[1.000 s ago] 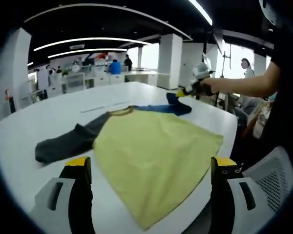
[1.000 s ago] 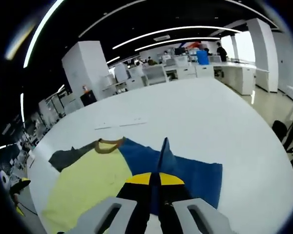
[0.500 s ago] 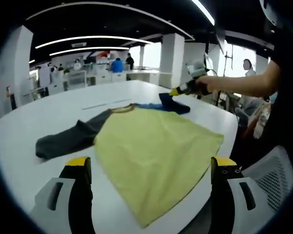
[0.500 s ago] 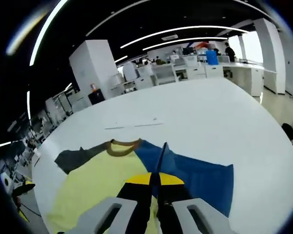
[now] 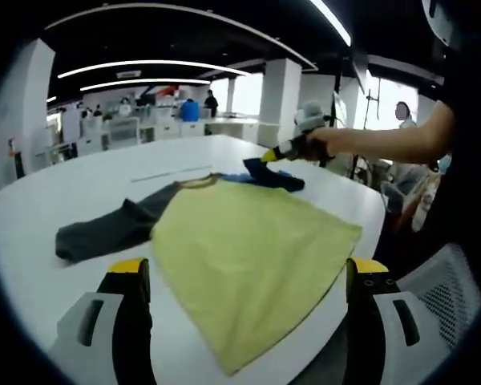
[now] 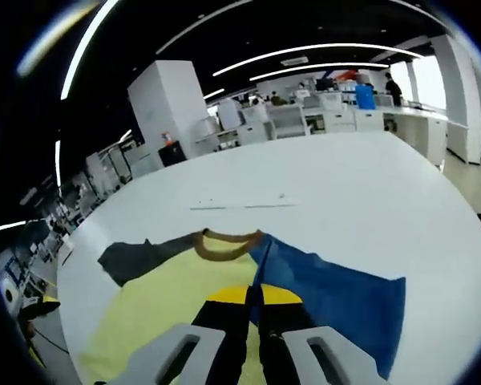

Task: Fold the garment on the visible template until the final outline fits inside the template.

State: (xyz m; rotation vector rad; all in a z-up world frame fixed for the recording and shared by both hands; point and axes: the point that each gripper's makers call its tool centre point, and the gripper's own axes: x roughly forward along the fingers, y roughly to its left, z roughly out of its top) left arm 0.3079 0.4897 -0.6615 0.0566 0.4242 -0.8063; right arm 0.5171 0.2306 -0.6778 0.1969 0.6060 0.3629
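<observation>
A yellow-bodied shirt with one grey and one blue sleeve (image 5: 248,241) lay flat on the white round surface (image 5: 80,180), just beyond the left claw (image 5: 244,277), whose jaws stood wide apart and empty. At the far right, the right claw (image 6: 254,298) pinched the blue sleeve (image 6: 329,289), lifting it above the shirt's body.

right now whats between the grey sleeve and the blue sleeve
The yellow body of the shirt and its brown collar lie between the grey sleeve and the blue sleeve, seen in the right gripper view.
</observation>
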